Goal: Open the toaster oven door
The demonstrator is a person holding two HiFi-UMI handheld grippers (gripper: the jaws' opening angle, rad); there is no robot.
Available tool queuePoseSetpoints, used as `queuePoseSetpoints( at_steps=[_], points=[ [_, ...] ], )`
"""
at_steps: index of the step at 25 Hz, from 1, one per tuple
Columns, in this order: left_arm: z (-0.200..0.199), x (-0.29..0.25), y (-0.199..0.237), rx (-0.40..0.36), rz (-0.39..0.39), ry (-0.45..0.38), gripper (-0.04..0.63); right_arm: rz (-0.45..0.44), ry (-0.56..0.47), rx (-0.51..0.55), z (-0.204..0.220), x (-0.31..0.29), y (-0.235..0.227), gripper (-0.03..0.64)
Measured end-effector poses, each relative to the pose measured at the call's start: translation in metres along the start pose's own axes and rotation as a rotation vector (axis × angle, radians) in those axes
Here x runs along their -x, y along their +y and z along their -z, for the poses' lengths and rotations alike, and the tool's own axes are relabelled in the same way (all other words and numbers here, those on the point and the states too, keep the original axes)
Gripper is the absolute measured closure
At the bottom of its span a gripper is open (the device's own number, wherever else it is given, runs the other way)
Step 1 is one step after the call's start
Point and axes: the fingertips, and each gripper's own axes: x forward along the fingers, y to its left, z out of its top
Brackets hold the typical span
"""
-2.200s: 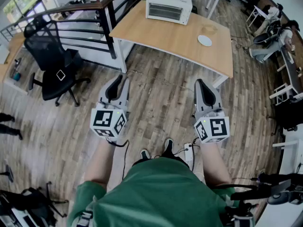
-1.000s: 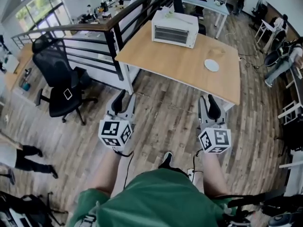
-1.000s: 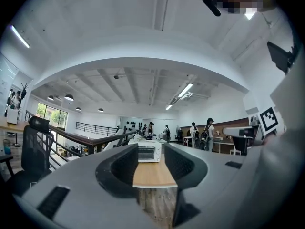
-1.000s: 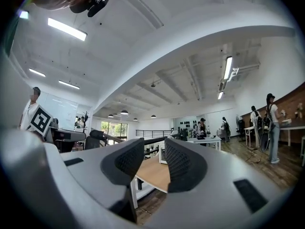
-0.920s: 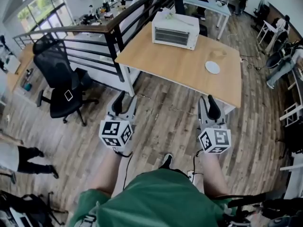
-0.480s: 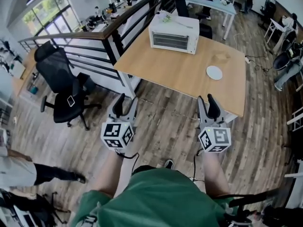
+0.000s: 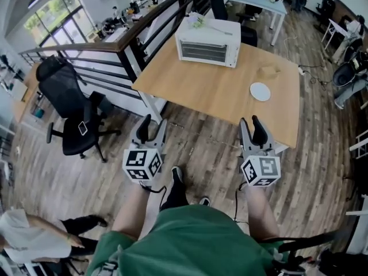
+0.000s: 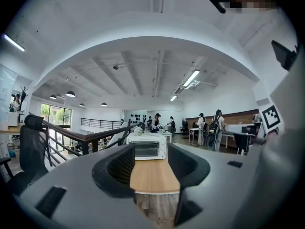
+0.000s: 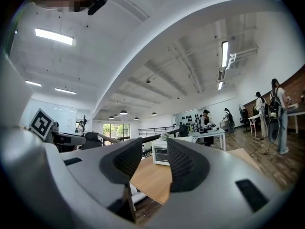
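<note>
Ahead of you, at the far edge of the wooden bench [image 7: 213, 91], stands the white toaster oven [image 7: 208, 42], its front toward you and its door shut. A white plate [image 7: 260, 91] lies on the bench nearer its right side, well apart from the oven.

You hold both forearms stretched forward from your body, side by side and roughly parallel, over the plank floor [image 7: 195, 142]. Your left tool [image 7: 153, 122] points ahead and about level, its marker cube [image 7: 142, 165] turned up toward your head. Your right tool [image 7: 250, 122] is held the same way, level, well apart from the left one, with its tips close to the near edge of the bench. Neither tool touches the bench or the oven.

Your left tool's jaws have just been opening and stand wide apart. They grip nothing, and the distant oven shows through the gap in the left gripper view. Your right tool's jaws have likewise just been opening and stand spread, with nothing between the pads but the view of the bench and oven.

To your left, a black office chair [image 7: 69, 114] stands beside a dark railing [image 7: 115, 45].
</note>
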Motion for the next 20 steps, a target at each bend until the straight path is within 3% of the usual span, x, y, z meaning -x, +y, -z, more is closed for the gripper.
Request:
queuePoseSetpoints(
  at_steps=[10,20],
  points=[
    [0.004,-0.125,0.055,0.063,0.121,-0.009,0.387,0.146,0.020,0.077,-0.002,-0.087,-0.029,0.454],
    [-0.002,-0.224,0.150,0.137,0.194,0.006,0.387,0.228,0.073,0.105,0.003,-0.197,-0.010,0.454]
  ],
)
